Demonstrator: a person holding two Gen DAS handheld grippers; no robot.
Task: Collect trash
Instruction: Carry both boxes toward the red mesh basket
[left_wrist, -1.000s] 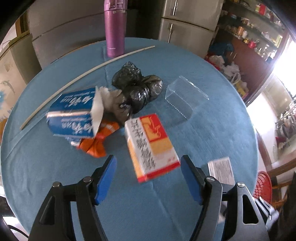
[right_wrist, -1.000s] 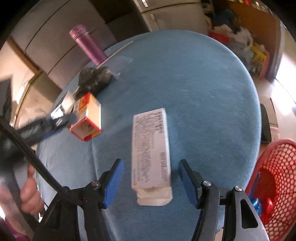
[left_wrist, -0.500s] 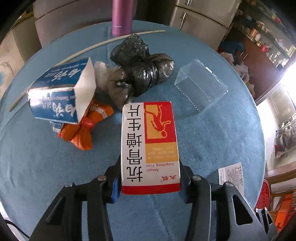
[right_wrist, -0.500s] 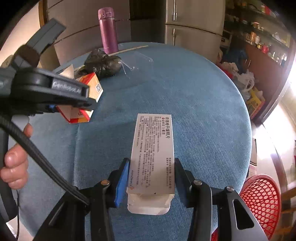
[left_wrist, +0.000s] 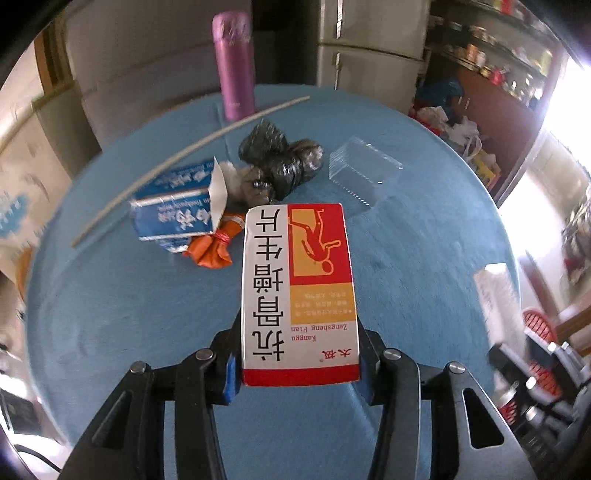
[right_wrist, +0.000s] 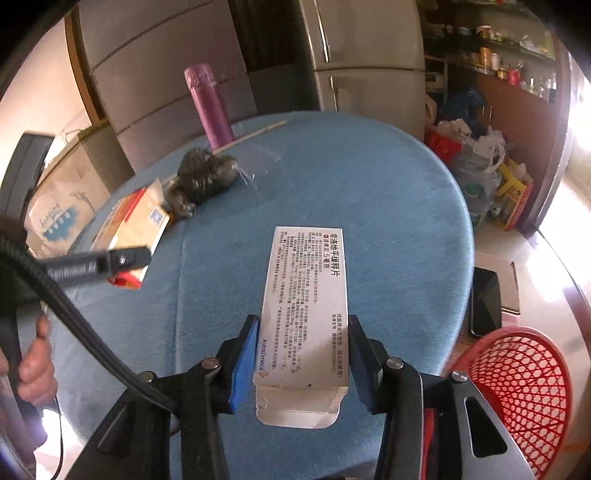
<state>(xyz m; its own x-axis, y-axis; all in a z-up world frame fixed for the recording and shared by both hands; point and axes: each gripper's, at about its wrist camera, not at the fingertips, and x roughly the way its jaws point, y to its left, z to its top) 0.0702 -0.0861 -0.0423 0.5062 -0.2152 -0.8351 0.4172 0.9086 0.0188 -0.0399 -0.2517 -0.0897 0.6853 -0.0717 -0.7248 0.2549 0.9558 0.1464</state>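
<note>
Left claw (left_wrist: 297, 363) clamps one red-and-white box (left_wrist: 298, 291) — right claw (right_wrist: 303, 363) clamps one white carton (right_wrist: 306, 310).

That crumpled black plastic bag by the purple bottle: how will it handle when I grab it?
The black plastic bag looks wrinkled and bunched, so it is probably floppy and will deform rather than lift as one piece. It appears thin, so likely light for its bulk. Its glossy film may slip; pinching a thick fold seems safer. What is inside cannot be told.
</note>
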